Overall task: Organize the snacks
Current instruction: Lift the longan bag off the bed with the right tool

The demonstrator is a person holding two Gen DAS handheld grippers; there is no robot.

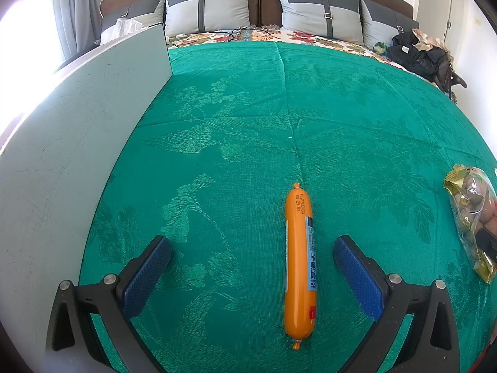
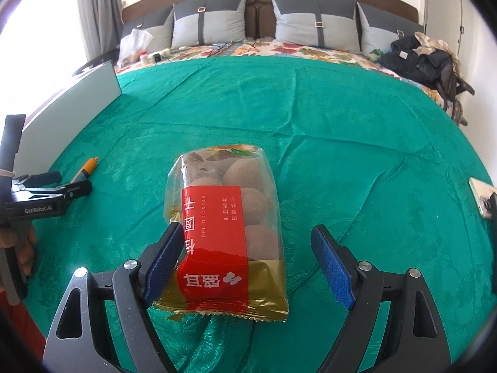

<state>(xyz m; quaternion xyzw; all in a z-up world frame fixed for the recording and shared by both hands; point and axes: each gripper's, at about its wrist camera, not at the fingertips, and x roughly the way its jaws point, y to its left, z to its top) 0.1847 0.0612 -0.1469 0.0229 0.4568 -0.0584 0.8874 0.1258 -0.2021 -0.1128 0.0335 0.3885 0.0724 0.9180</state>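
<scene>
While both claws stand apart and clamp nothing, these are the notes, from near to far:

Left gripper (image 1: 252,247): jaws wide apart, low in the left wrist view, one blue pad on each side of the sausage, touching nothing.
Sausage (image 1: 298,262): lies lengthwise on the green bedspread (image 1: 357,118), lower centre of the left view, nearer the right pad. It looks light, firm and round, with a smooth film that can slip; I would take it across the middle.
Sausage writing: a date code "08:29:03" and blue Chinese characters.
Right gripper (image 2: 247,244): jaws apart around the bag; the left pad seems to touch its edge, the right pad is well apart.
Longan bag (image 2: 228,233): centre of the right view, flat on the bedspread. Soft crinkly film with hard round fruits; probably light. A hold across the red band looks safest.
Bag writing: "DRIED LONGAN" on a red label.
White board (image 1: 80,143): left of the frame, upright.
Pillows (image 2: 313,20): top of the frame, far.
</scene>
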